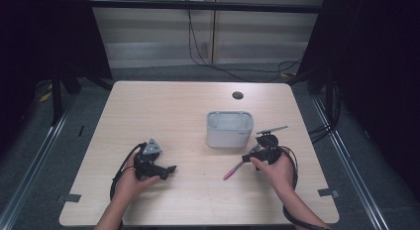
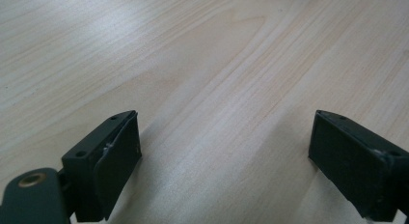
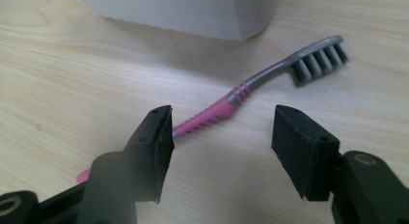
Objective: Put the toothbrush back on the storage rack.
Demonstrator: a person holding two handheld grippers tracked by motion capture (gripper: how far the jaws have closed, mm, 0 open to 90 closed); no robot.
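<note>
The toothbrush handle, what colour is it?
Pink, turning grey toward the bristle head; the toothbrush shows best in the right gripper view.

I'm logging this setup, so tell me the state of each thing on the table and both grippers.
Toothbrush: lying flat on the table, pink handle, bristles sideways, not gripped.
Holder: upright, open top, looks empty.
Right gripper: open, jaws either side of the toothbrush handle.
Left gripper: open, nothing between its jaws, over bare table.

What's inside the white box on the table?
The white plastic box has an open top with a grey inner rim, and no contents show from above. Its floor and lower inside are hidden by its own walls.
</note>
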